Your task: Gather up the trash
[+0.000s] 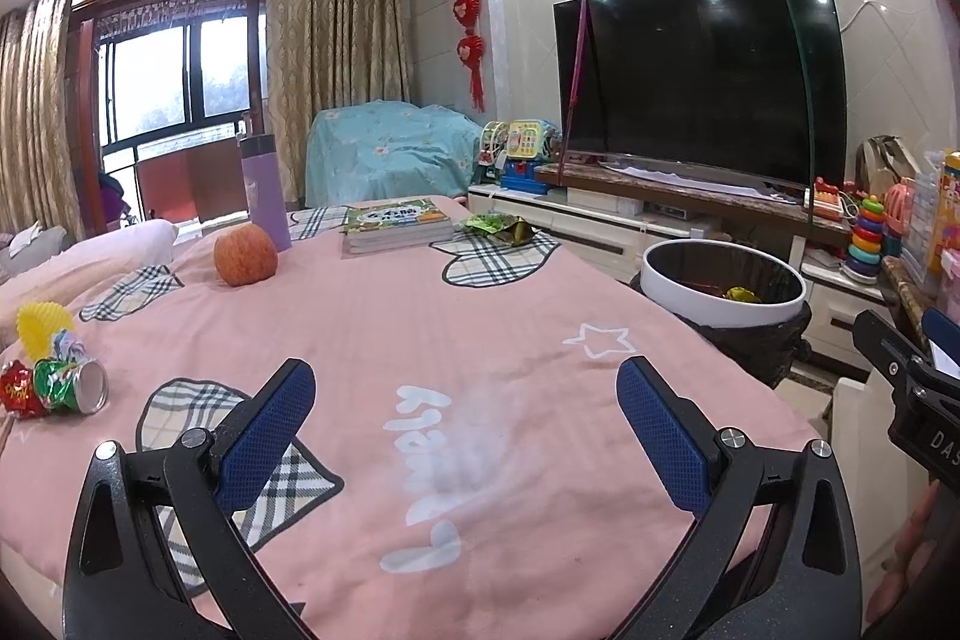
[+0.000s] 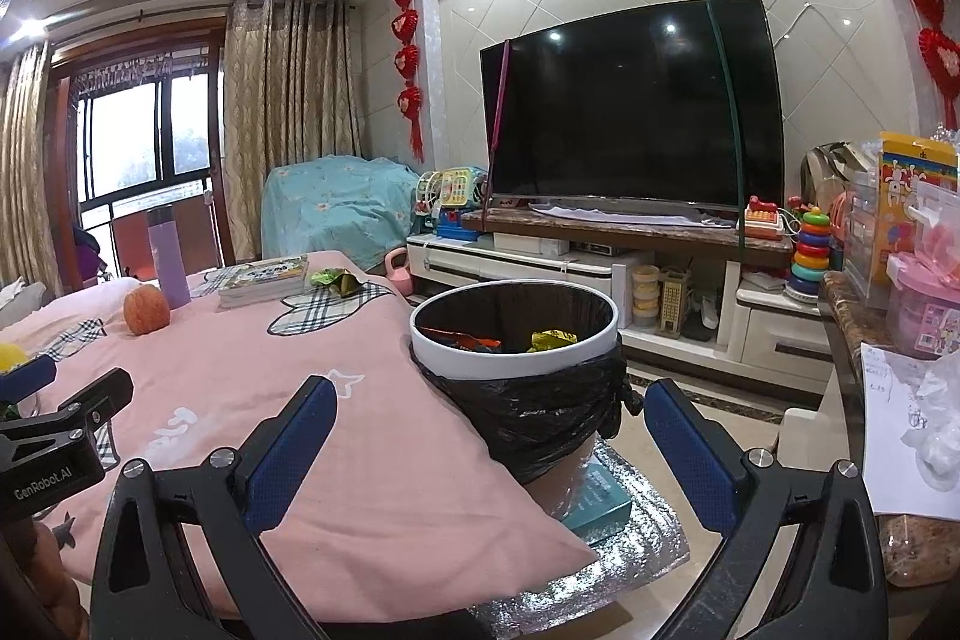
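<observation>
Item, far left of the pink quilt-covered tabletop (image 1: 480, 316): a cluster of loose rubbish, namely a crushed green drink can (image 1: 72, 385) lying on its side with its silver end turned to the camera, a crumpled red foil wrapper (image 1: 18, 391) touching it, and a yellow pleated paper cup (image 1: 43, 325) just behind; these lie well to the left of the left gripper (image 1: 465, 400), outside its spread, empty jaws. Item, further back: an orange-red apple (image 1: 245, 256), a lilac insulated bottle (image 1: 264, 187) and a stack of green-covered books (image 1: 396, 223), judged keepers, not rubbish. Item, beside the books: a crumpled green snack packet (image 1: 498, 226), far ahead of both pairs of jaws. Item, off the tabletop's right edge: a white-rimmed bin with black liner (image 2: 513, 364), set close, presumably so that rubbish drops straight in; wrappers already lie inside. The right gripper (image 2: 489, 424) hangs before this bin, jaws spread and empty, the bin lying between and beyond them.
</observation>
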A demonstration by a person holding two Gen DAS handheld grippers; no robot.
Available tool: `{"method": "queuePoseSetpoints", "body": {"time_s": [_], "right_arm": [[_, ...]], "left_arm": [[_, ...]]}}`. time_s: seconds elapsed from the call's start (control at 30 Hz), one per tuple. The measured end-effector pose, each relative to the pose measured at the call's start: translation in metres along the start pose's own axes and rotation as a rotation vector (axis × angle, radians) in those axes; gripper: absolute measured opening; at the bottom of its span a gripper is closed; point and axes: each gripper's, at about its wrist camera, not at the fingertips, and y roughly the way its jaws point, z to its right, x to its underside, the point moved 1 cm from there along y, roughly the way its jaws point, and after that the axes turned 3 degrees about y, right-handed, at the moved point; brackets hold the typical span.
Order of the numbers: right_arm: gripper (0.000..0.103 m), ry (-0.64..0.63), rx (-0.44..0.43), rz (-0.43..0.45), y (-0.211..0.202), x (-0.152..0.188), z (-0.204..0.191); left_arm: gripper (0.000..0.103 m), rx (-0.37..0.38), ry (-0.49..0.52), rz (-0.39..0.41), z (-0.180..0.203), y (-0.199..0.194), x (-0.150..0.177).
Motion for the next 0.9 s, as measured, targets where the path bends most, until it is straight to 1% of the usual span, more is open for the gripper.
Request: {"method": "queuePoseSetpoints", "body": {"time_s": [0.9], "right_arm": [[0.103,0.008,-0.011,0.005,-0.0024,-0.0005,-0.0013]], "left_arm": [[0.103,0.006,0.004,0.005,0.0026,-0.0026,-0.0005]]}}
